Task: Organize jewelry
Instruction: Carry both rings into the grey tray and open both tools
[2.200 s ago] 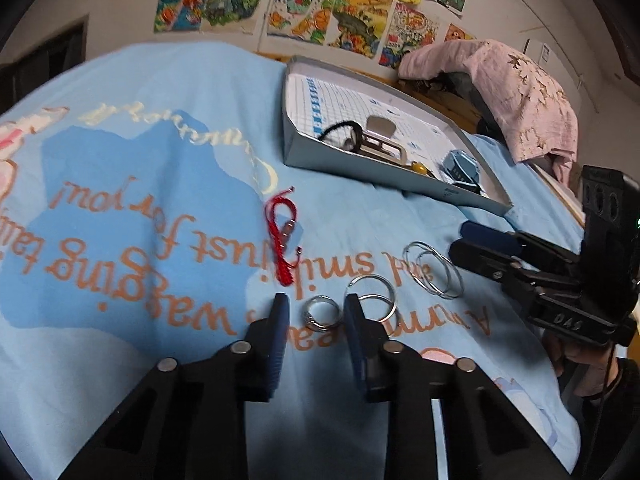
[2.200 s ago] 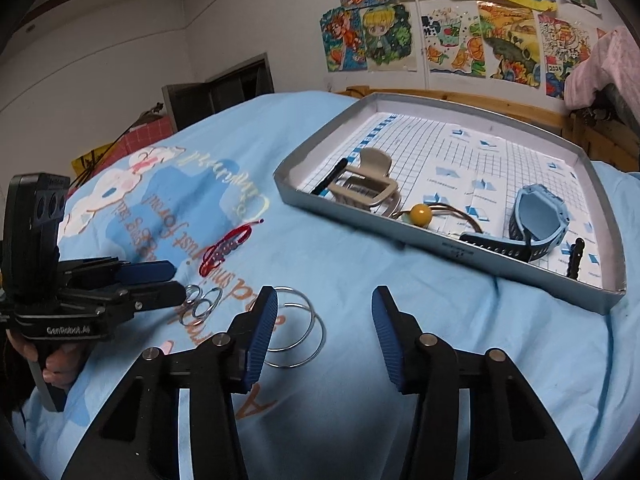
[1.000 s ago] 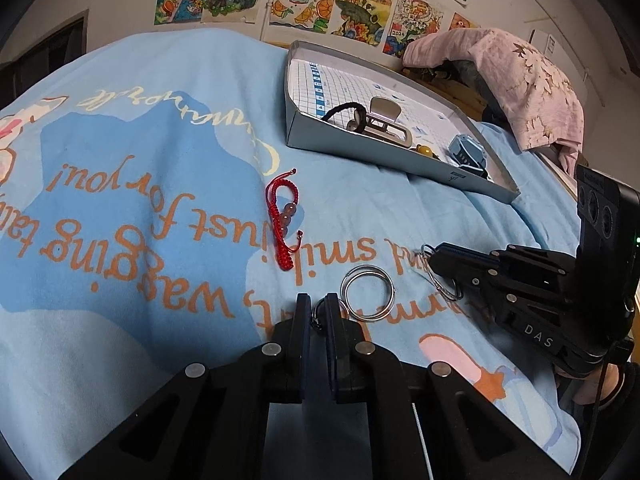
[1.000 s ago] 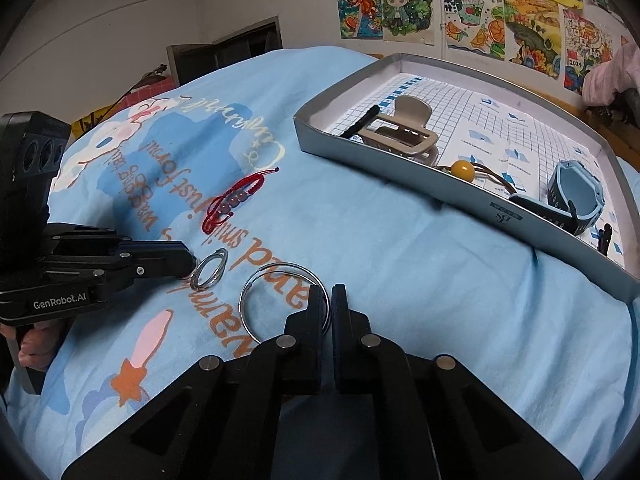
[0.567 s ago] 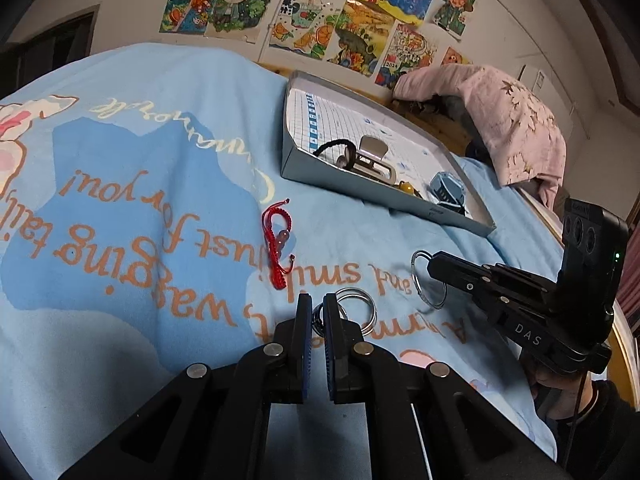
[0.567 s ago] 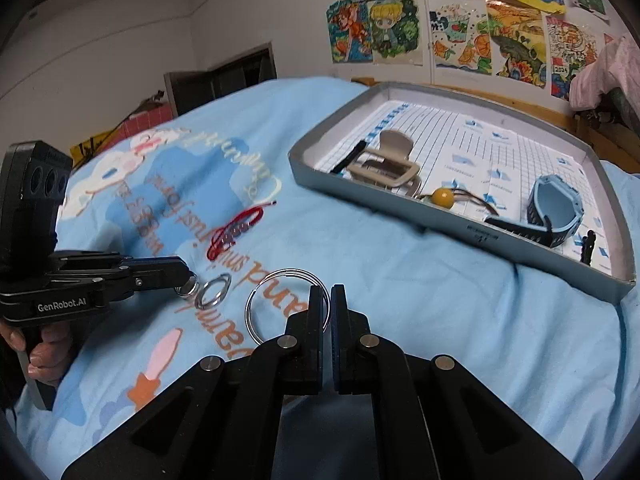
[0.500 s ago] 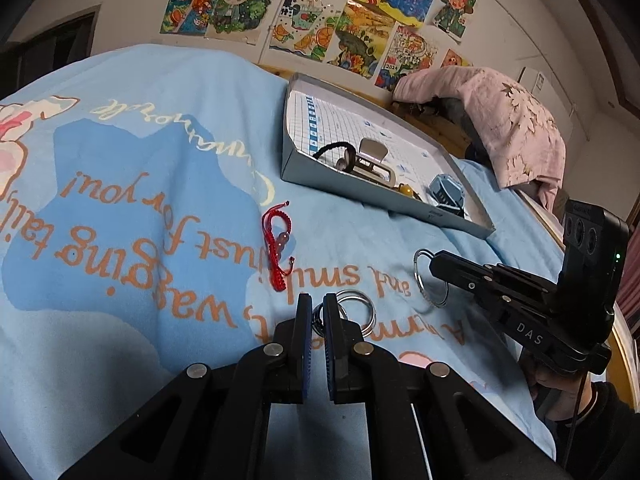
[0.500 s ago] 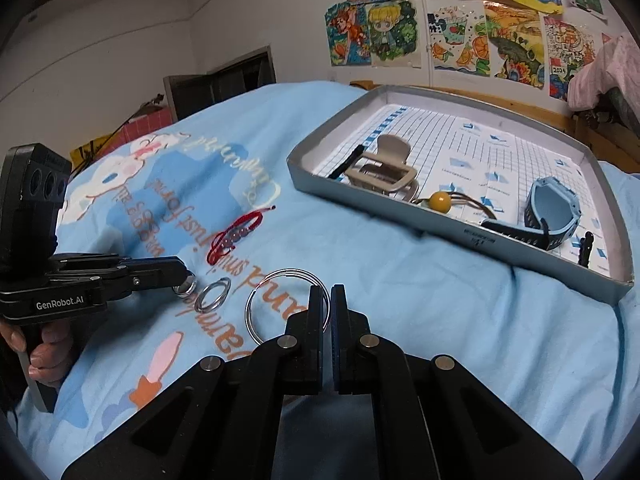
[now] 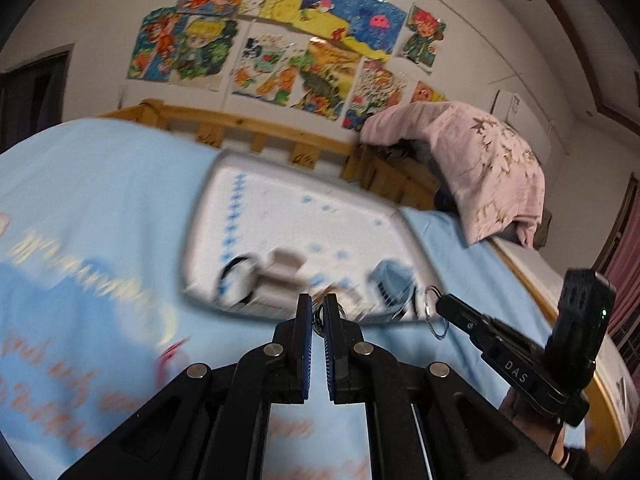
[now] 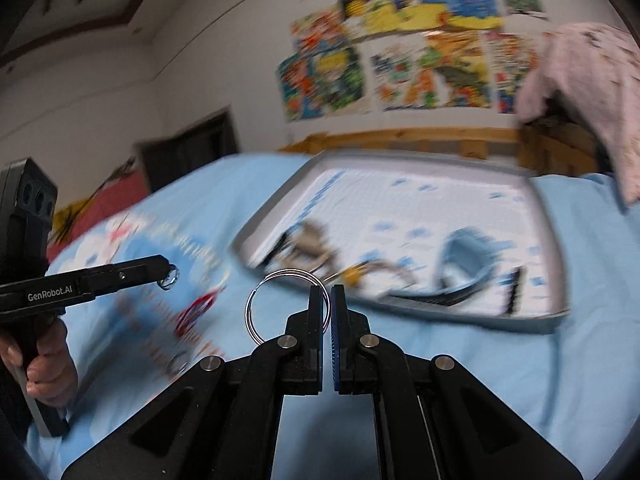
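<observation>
- Rings are hanging from both grippers, lifted off the blue bedspread [image 10: 500, 360]: a large silver ring [image 10: 276, 304] is sticking out to the left of the right gripper [image 10: 325, 292], and a small silver ring [image 9: 319, 318] is sitting in the left gripper [image 9: 313, 303].
- Gray tray [image 10: 556, 240] is lying ahead of both grippers with its near wall facing them; most of its patterned floor is standing free, while a hair clip [image 9: 280, 276] and a blue watch [image 10: 464, 256] are crowding the near edge.
- Open bedspread is stretching around the tray; a wooden bed rail [image 9: 256, 128] is closing the far side.
- Jaws of both grippers are standing nearly together, each pinching its ring by the rim.
- Right wrist view is showing a red bracelet [image 10: 196, 308] lying on the bedspread and a hand [image 10: 48, 356] gripping the left handle.
- Left wrist view is showing the large ring edge-on at the right gripper's tip, and a pink cloth [image 9: 488, 168] draped over the rail.
</observation>
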{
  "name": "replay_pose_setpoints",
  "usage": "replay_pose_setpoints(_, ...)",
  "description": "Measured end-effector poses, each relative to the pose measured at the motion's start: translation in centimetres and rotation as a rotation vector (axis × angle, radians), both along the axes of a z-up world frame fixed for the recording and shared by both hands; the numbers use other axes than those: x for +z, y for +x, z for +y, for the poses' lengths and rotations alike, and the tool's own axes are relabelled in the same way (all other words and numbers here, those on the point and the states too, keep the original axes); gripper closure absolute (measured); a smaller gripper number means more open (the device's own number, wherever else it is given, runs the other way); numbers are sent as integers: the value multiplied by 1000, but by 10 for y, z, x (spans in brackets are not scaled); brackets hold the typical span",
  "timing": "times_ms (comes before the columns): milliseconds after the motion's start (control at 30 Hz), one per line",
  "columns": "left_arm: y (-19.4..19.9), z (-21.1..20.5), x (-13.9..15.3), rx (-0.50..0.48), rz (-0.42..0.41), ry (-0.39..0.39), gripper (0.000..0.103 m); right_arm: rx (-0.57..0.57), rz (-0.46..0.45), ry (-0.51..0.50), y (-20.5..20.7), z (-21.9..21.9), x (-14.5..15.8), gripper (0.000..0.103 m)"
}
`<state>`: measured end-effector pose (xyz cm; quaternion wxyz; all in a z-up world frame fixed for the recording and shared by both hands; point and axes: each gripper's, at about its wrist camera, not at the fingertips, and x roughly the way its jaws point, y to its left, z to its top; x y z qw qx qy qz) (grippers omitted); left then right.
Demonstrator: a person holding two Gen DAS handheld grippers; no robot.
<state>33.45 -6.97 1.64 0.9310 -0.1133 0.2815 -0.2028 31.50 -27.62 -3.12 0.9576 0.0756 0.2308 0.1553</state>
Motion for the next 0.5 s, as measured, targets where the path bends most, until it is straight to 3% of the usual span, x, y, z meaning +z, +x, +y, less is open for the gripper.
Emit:
replay_pose_setpoints(100,20,-34,-1,-18,3,-16,97,-107,-10,57,9,-39,7,100)
replay_pose_setpoints(267,52,-83,-22,-16,36,71,97,-276,11,43,32,-87,1,100)
replay_pose_setpoints(500,80,-101,-51,37,135,137,97,-354,75,28,69,-109,-21,100)
